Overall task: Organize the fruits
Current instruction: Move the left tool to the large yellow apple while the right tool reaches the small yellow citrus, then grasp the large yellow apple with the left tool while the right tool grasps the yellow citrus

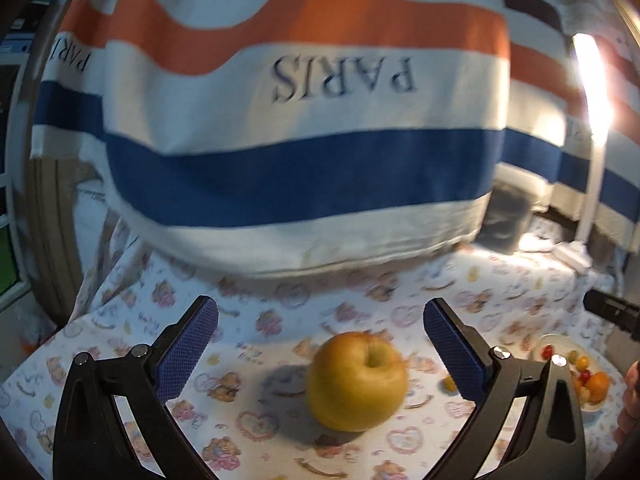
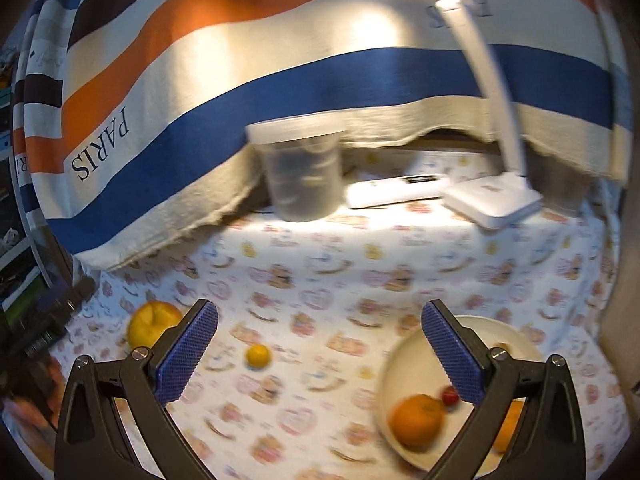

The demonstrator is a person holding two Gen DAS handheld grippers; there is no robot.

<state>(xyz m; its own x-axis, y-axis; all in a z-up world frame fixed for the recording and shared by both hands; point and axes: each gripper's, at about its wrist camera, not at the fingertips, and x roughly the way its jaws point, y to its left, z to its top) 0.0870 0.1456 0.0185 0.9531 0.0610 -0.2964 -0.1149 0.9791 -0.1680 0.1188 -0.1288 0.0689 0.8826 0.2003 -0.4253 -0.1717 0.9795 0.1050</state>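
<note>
Left gripper: jaws spread wide, nothing between the pads; the apple sits just ahead, lined up with the gap.
Apple: yellow, resting on the printed cloth with its stem dimple tilted up and away. It looks like the next fruit to collect; I would ease the pads around its widest part and close gently, since a round, smooth fruit can roll or slip out.
Right gripper: jaws fully apart and empty, above the near rim of the bowl.
Bowl: pale, on the cloth at the right; it holds an orange and a small red fruit, with more orange showing behind the right finger.
Small yellow fruit: loose on the cloth, well apart from the bowl.
Advice: carry the apple low and set it beside the orange, not on the small fruit.
Tub: clear, near the back, contents unclear.
Lamp: white, behind the bowl; keep clear of its stem.
</note>
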